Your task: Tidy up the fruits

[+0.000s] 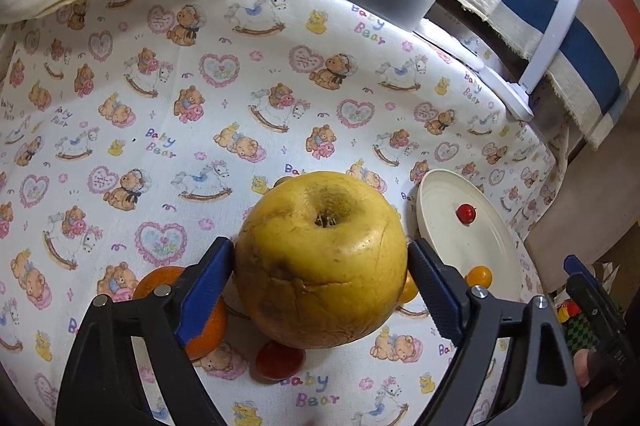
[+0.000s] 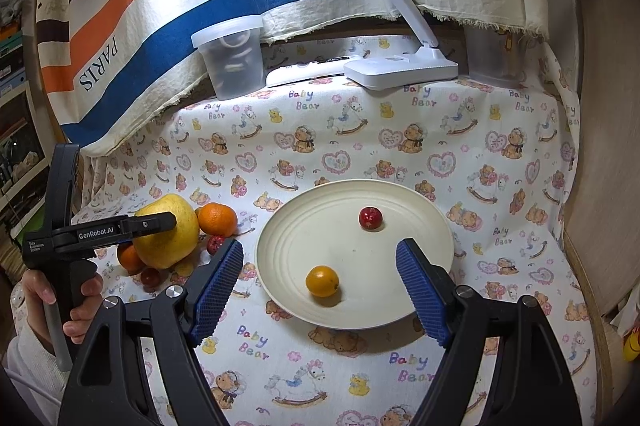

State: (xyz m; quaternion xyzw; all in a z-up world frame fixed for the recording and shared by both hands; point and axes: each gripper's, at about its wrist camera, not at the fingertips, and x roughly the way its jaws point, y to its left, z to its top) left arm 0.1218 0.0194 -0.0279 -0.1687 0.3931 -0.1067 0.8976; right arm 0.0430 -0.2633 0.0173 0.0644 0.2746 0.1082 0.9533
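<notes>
Clamping large yellow fruit (image 1: 320,262) in left gripper (image 1: 320,290), beside oranges on bench (image 1: 240,86) | right gripper (image 2: 320,290) released over plate (image 2: 420,290); plate holding small orange fruit (image 2: 322,281), red fruit (image 2: 370,218)

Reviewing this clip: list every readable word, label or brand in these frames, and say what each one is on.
"GenRobot.AI": white label on the left gripper, seen in the right wrist view.
"PARIS": striped cloth, printed sideways.
"Baby Bear": repeated across the printed tablecloth.
Small white text on the left gripper's body below the brand label: too small to read.
Lettering at the striped cloth's top edge: cut off and blurred, unreadable.
The plate and fruits carry no text.
</notes>
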